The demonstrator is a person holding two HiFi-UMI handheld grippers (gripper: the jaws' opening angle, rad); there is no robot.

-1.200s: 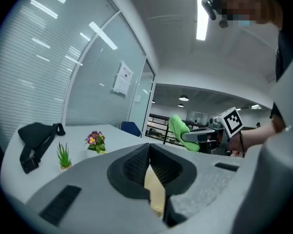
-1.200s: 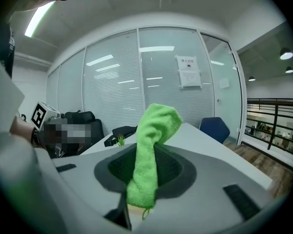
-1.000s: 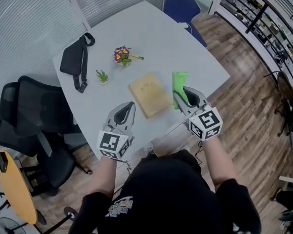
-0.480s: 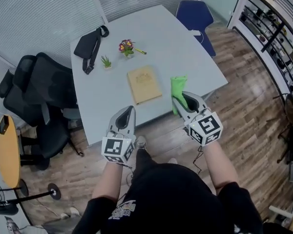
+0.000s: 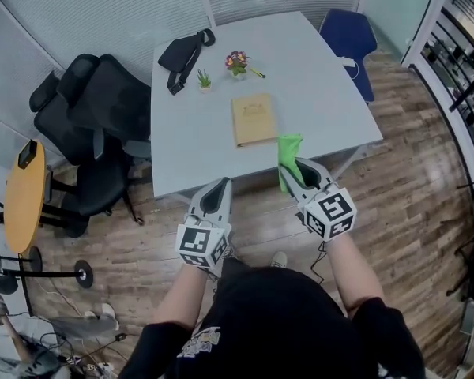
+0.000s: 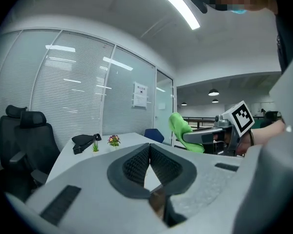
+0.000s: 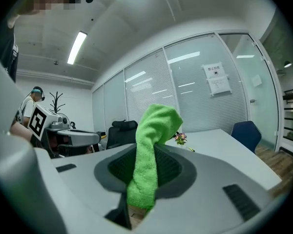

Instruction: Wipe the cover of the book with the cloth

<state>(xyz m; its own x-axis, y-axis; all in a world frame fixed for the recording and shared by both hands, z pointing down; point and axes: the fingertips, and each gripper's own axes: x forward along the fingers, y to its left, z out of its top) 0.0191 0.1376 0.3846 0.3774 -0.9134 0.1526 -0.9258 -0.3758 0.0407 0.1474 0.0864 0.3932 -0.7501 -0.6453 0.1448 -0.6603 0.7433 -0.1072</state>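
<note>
Bright, even light from ceiling strip lights (image 6: 176, 6); gripper views bend and darken at edges.

The book (image 5: 253, 119) is thin and tan-covered. It lies closed and flat, cover up, on the pale grey table (image 5: 324, 77), in the upper middle of the head view. The cloth (image 5: 289, 150) is bright green and fluffy, pinched between the jaws of the right gripper (image 5: 299, 170). It stands up out of them, flops over at its top, and hangs clear of the book, lower right of it.
</note>
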